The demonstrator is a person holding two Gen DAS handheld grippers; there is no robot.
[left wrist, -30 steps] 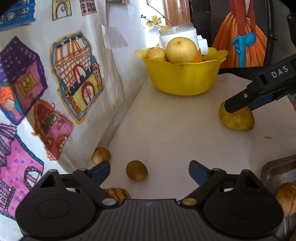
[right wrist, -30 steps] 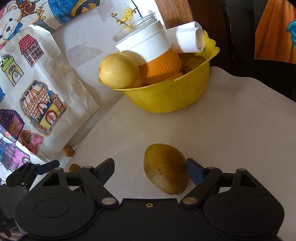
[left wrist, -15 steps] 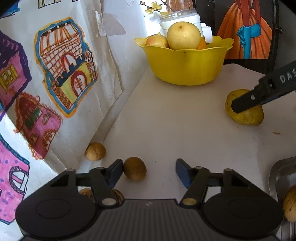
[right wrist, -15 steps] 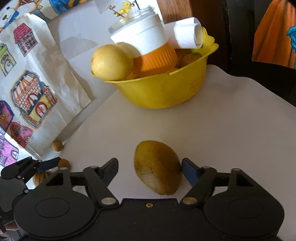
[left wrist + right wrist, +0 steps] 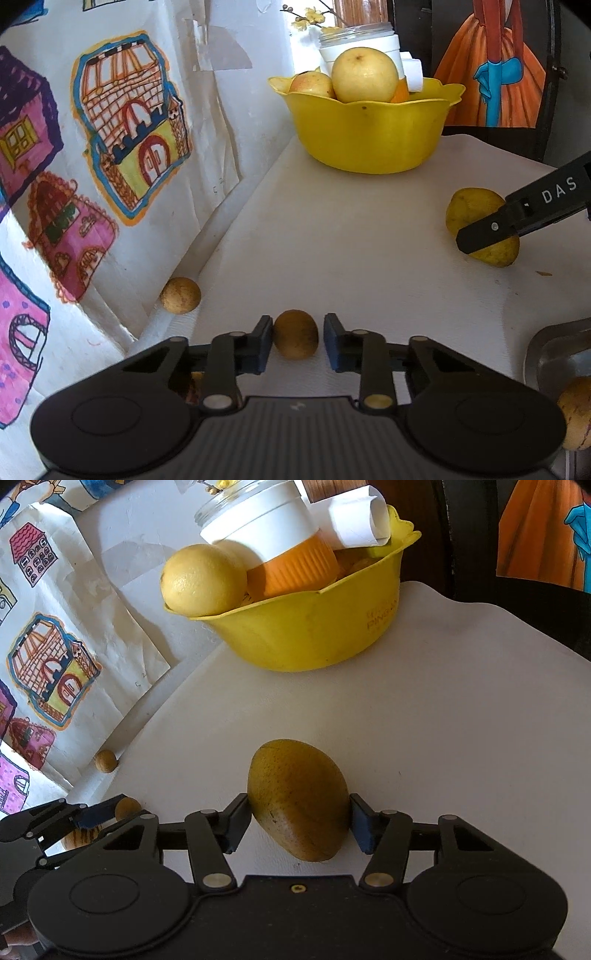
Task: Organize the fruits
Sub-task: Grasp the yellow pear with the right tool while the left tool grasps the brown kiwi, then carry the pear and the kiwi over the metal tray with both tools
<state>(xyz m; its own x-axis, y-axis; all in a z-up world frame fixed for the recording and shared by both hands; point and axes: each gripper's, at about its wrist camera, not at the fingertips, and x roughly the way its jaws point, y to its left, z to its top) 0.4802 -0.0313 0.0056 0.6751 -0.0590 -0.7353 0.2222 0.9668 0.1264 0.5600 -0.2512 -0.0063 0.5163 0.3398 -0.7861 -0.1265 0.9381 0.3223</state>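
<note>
1. Left wrist view: the left tool [image 5: 298,341] is seen just closed down around a small brown fruit [image 5: 295,334]; the left pad looks touching, a thin gap is seen at the right pad, so a firm grip cannot be confirmed.
2. Same view: the fruit is sat near the left edge of the white worktop [image 5: 369,251]. A second small round fruit [image 5: 181,295] is lodged off that edge against the drawn paper [image 5: 122,147].
3. Open worktop is left between the tool and the yellow bowl [image 5: 365,129] at the far edge. A metal tray [image 5: 554,343] is cut off at right.
4. Right wrist view: the right tool [image 5: 299,821] has been closing; both pads are pressed on the sides of a mango [image 5: 299,801] lying mid-worktop.
5. Clear surface is seen ahead and rightward to the curved edge.
</note>
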